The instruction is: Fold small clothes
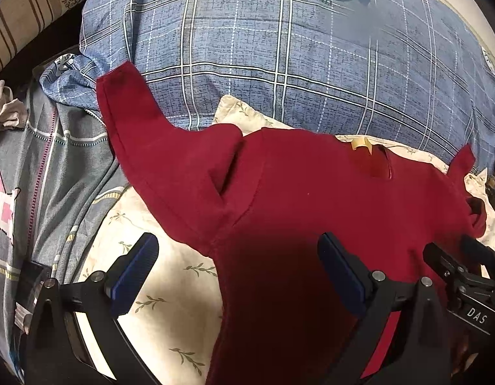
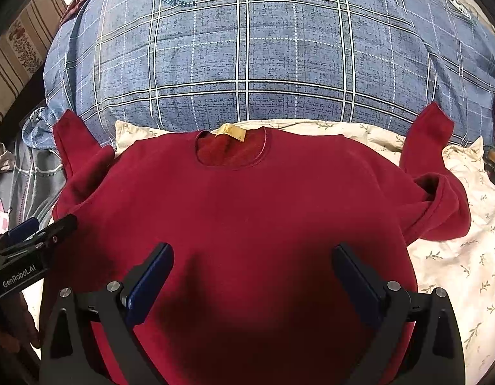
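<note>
A dark red long-sleeved top lies spread flat on a cream floral sheet, neck opening and yellow label at the far side. Its sleeves point up at the far left and far right. My right gripper is open above the top's middle, holding nothing. My left gripper is open over the top's left side by the armpit seam, empty. The left sleeve stretches away to the far left. The left gripper also shows in the right wrist view, the right one in the left wrist view.
A big blue plaid quilt bulges just behind the top. A grey patterned cover lies to the left. A striped cushion stands at the far left.
</note>
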`<state>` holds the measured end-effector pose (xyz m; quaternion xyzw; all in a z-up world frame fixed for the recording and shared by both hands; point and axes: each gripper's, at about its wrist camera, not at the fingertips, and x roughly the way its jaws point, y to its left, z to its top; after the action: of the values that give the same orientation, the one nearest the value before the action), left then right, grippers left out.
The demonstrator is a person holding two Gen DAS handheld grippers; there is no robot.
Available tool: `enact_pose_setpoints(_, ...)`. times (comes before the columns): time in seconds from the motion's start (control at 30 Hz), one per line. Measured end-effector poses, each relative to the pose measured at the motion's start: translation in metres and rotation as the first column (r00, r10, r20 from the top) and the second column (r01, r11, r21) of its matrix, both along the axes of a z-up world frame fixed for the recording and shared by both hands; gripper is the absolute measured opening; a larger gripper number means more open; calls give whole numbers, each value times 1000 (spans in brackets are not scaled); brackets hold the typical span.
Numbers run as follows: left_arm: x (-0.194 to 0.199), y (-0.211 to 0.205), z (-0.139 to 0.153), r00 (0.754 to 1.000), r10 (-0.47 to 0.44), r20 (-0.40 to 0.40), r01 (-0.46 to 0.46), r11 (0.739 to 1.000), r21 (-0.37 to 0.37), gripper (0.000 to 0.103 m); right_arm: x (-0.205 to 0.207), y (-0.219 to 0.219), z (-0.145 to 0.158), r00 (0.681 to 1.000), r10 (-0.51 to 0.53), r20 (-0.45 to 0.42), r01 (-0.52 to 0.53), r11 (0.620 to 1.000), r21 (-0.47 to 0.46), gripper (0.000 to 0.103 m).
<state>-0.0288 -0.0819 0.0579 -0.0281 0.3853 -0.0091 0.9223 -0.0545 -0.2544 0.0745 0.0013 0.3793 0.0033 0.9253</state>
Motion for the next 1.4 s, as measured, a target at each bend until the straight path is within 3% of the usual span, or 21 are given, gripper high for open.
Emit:
enact_pose_setpoints(1.07, 3, 5, 0, 1000, -2, -13, 2, 1000, -7, 100, 1, 2, 0, 1000, 7, 21, -7, 1000, 13, 100)
enact_pose_setpoints(1.27, 15, 37, 17, 999, 38, -15, -39, 996, -78, 100, 1, 1, 1, 1000, 9, 21, -10, 1000, 23, 100)
enact_pose_setpoints(1.4, 43, 73, 33, 995, 102, 5, -101, 993, -59, 100, 2, -2, -1, 1000, 8, 6, -8, 999, 42, 100)
